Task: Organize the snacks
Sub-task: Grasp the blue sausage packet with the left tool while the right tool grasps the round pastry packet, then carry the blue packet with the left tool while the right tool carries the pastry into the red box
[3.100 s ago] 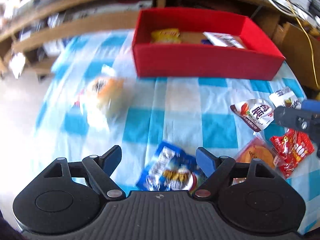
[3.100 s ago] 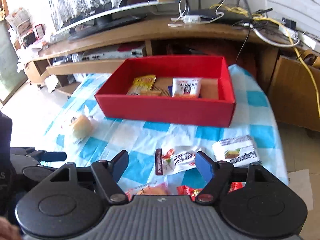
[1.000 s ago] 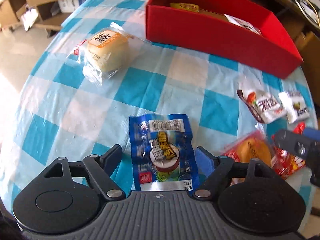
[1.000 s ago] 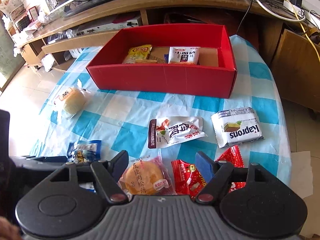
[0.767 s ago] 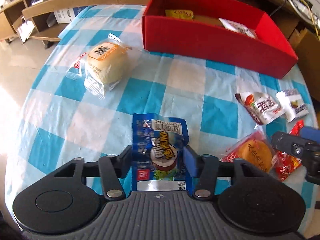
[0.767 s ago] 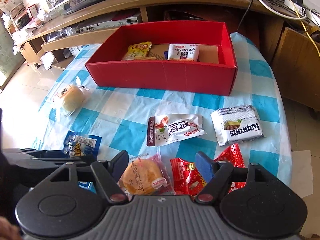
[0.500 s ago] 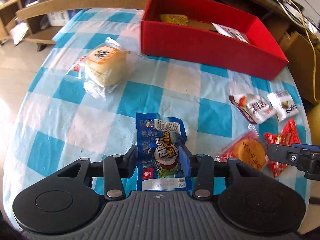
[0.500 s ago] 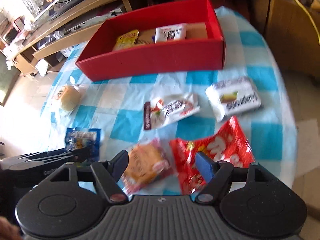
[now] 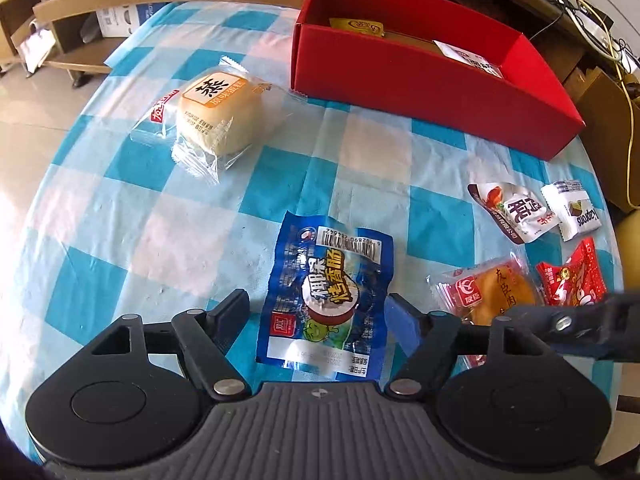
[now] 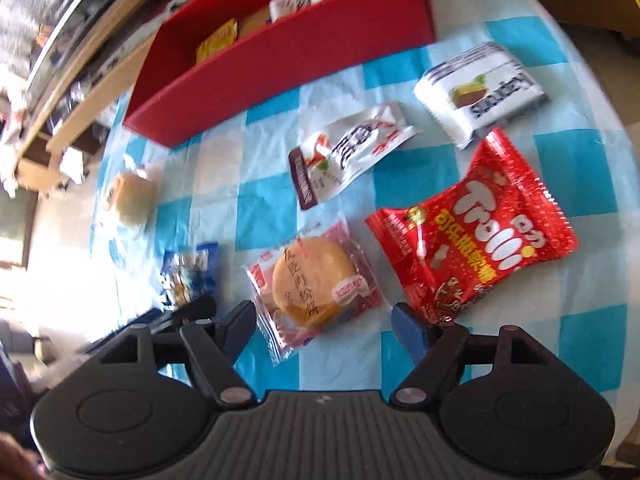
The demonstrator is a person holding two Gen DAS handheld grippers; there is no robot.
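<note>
While its jaws are opening, the left gripper (image 9: 318,310) points down over a blue snack packet (image 9: 328,300) that lies flat on the checked tablecloth (image 9: 192,216) near the front edge of the table; the packet sits between the two fingers, and neither pad presses on it. Beside it, toward the front right corner, the right gripper (image 10: 324,322) stands wide over a round cake in a clear wrapper (image 10: 316,284). That cake lies between its fingers, untouched as far as the view shows. A red candy bag (image 10: 476,240) lies just right of the cake, its lower corner at the right finger. Behind these two, a white packet with a brown end (image 10: 348,152) and a white wafer pack (image 10: 480,92) lie near the right edge. A wrapped bun (image 9: 218,114) rests well apart, toward the left edge. At the back edge stands a red box (image 9: 420,76), and inside it are a yellow packet (image 9: 358,26) and a white packet (image 9: 472,58).
</note>
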